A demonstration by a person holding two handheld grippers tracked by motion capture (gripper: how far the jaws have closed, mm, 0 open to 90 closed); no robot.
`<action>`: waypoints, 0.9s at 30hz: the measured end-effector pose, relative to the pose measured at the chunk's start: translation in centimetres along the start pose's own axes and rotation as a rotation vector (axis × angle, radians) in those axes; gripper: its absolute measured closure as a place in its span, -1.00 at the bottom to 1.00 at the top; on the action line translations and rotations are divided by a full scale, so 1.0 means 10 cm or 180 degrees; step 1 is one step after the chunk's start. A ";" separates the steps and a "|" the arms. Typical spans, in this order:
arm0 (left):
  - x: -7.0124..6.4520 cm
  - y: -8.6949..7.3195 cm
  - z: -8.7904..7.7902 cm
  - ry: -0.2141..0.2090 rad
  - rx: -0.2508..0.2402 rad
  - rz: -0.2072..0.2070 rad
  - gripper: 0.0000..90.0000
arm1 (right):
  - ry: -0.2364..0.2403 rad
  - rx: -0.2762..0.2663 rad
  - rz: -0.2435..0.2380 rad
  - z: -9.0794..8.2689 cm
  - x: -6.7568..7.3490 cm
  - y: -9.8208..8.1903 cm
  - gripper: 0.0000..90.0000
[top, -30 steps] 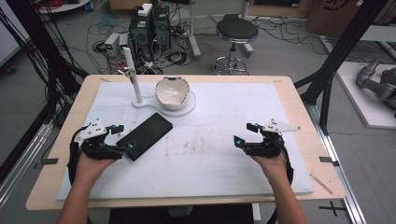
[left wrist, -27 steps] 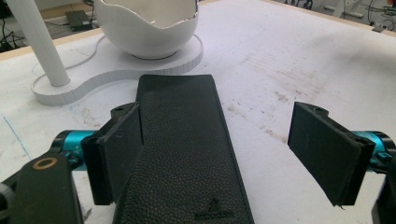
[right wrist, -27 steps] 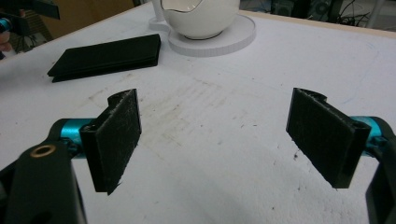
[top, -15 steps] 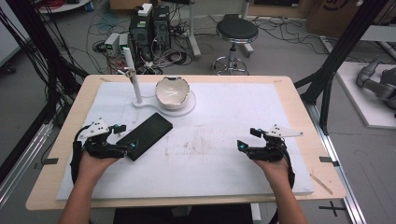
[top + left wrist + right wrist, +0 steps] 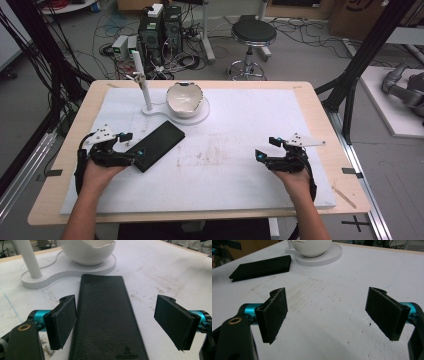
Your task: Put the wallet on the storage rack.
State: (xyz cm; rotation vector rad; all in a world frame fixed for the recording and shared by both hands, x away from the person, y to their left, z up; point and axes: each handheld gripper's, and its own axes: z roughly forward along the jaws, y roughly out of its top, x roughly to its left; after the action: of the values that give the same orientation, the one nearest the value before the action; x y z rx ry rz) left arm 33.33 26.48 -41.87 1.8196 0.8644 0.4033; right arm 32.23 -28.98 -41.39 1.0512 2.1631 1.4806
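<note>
Left gripper (image 5: 116, 322) jaws apart, straddling near end of black case (image 5: 106, 317), no contact seen. Case flat, left half of desk (image 5: 310, 110), near front-left edge. Right gripper (image 5: 332, 315) jaws apart over bare desk. Risks: thin case skidding from uneven closing; pushing forward into broken bowl (image 5: 184, 98) stand.

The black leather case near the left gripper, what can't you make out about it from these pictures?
- Black case: left gripper view, the bottom edge cuts off its near end.
- Embossed mark on it: too small and dark to read.
- High view: the left gripper overlaps the case's near end, so contact between them cannot be told.
- Right gripper view: its underside rests against the white mat.
</note>
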 end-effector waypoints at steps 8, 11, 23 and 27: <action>0.24 -0.05 0.16 0.0024 0.0329 -0.0265 -0.59 | -0.0034 0.0014 0.0004 0.00 0.00 0.00 -0.60; 0.29 -0.08 0.22 0.0008 0.0457 -0.0332 -0.59 | -0.0036 0.0012 -0.0006 0.01 0.00 0.00 -0.59; 0.34 -0.15 0.34 0.0025 0.0764 -0.0503 -0.64 | -0.0022 0.0069 0.0012 0.03 0.00 -0.02 -0.59; 0.32 -0.15 0.34 0.0053 0.0766 -0.0466 -0.62 | -0.0016 0.0083 0.0013 0.03 0.00 -0.02 -0.59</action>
State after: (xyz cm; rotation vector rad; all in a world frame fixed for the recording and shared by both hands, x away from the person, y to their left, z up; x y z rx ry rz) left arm 37.08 26.85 -44.99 1.9578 1.0884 0.2288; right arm 32.33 -28.81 -41.75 1.0675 2.1838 1.4537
